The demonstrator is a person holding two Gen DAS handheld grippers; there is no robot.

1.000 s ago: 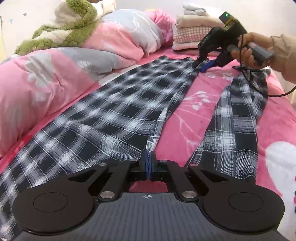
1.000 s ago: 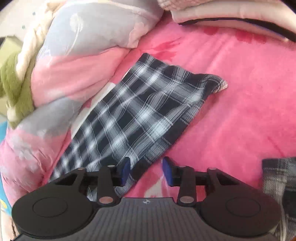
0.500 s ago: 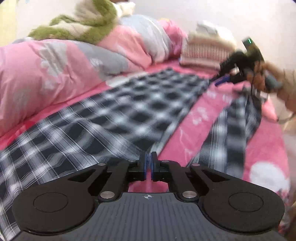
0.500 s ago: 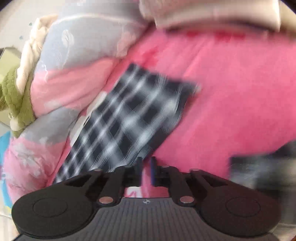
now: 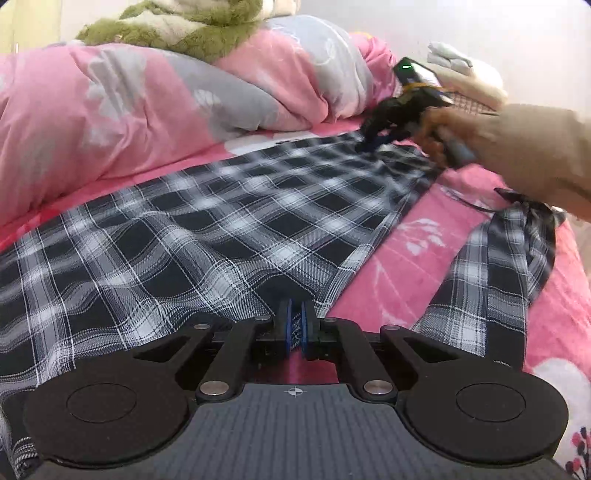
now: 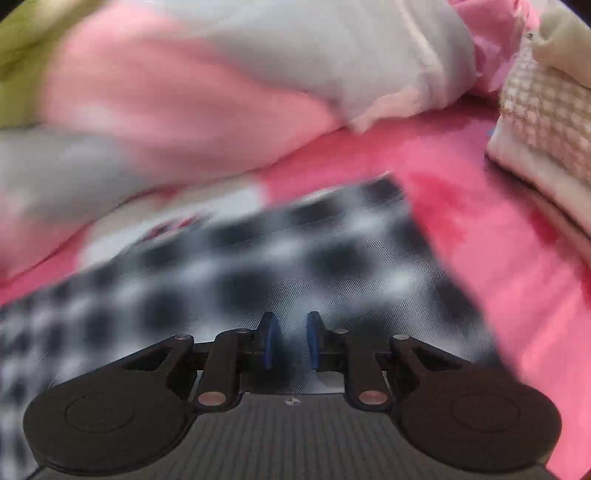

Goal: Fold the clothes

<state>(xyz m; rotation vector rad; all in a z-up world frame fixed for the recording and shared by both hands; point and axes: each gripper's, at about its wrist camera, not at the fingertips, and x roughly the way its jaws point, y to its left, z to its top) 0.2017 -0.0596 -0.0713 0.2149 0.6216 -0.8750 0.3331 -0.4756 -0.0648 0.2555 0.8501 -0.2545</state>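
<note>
Black-and-white plaid trousers (image 5: 221, 229) lie spread on the pink bed sheet (image 5: 399, 273), with the second leg (image 5: 480, 288) off to the right. My left gripper (image 5: 294, 317) is shut on the near edge of the wide leg. At the far end of that leg, a hand in a tan sleeve (image 5: 535, 147) holds my right gripper (image 5: 371, 142). In the blurred right wrist view its jaws (image 6: 291, 338) are closing, with plaid cloth (image 6: 332, 251) bunched between the blue pads.
A pink and grey duvet (image 5: 147, 110) is heaped along the left, with a green and cream plush blanket (image 5: 184, 26) on top. A stack of folded clothes (image 6: 543, 122) sits at the bed's far right. Bare sheet lies between the two legs.
My right gripper has swung left from the leg's right edge to over the far end of the leg, and its jaws have narrowed. The left gripper has kept its grip and rolled a little.
</note>
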